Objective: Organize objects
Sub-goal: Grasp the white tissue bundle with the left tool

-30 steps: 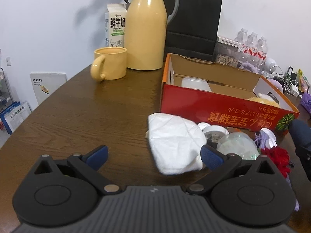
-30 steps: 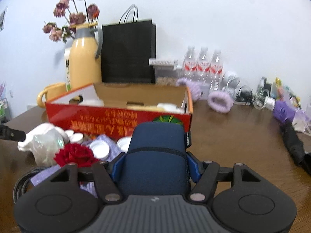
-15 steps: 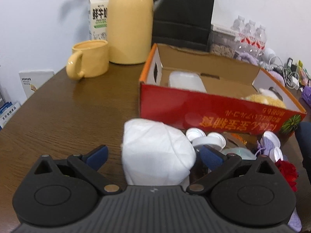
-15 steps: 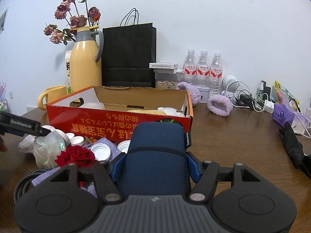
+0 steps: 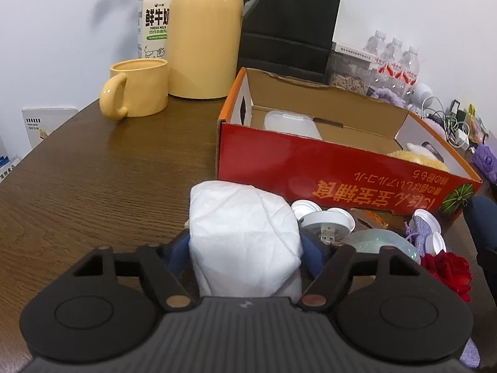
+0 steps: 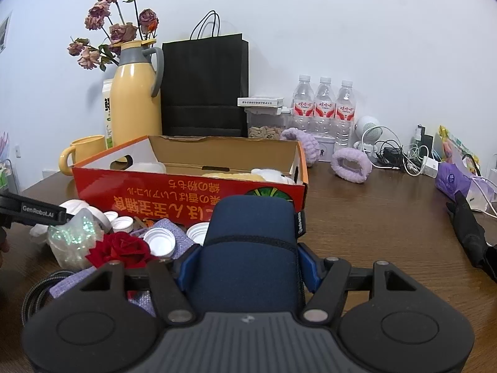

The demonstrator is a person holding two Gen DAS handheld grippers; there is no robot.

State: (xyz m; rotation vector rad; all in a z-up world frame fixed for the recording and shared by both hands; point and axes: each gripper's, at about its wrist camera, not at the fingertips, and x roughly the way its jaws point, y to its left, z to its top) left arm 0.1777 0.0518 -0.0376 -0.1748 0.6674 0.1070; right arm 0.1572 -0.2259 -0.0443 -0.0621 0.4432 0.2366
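A white soft bundle [image 5: 240, 217] lies on the wooden table in front of the red cardboard box [image 5: 326, 168]. My left gripper [image 5: 245, 250] straddles it; the jaws are closing and both blue pads [image 5: 178, 250] sit against its sides. In the right wrist view my right gripper [image 6: 248, 262] is shut on a dark blue fabric-covered cylinder [image 6: 251, 236], held just before the red box [image 6: 186, 189]. The left gripper's finger [image 6: 34, 212] shows at that view's left edge. The box holds a white container [image 5: 292, 124] and a plush toy [image 5: 419, 158].
Bottle caps [image 6: 160, 241], a red rose [image 6: 119, 248], a glittery clear wrap [image 6: 74, 233] and purple cloth lie before the box. Behind stand a yellow mug [image 5: 139, 91], yellow thermos [image 5: 205, 34], milk carton [image 5: 153, 21], black bag [image 6: 205, 90] and water bottles [image 6: 324, 105].
The left gripper moved forward over the white bundle and its jaws drew in from wide open until the pads met the bundle's sides. The right gripper and blue cylinder stayed still.
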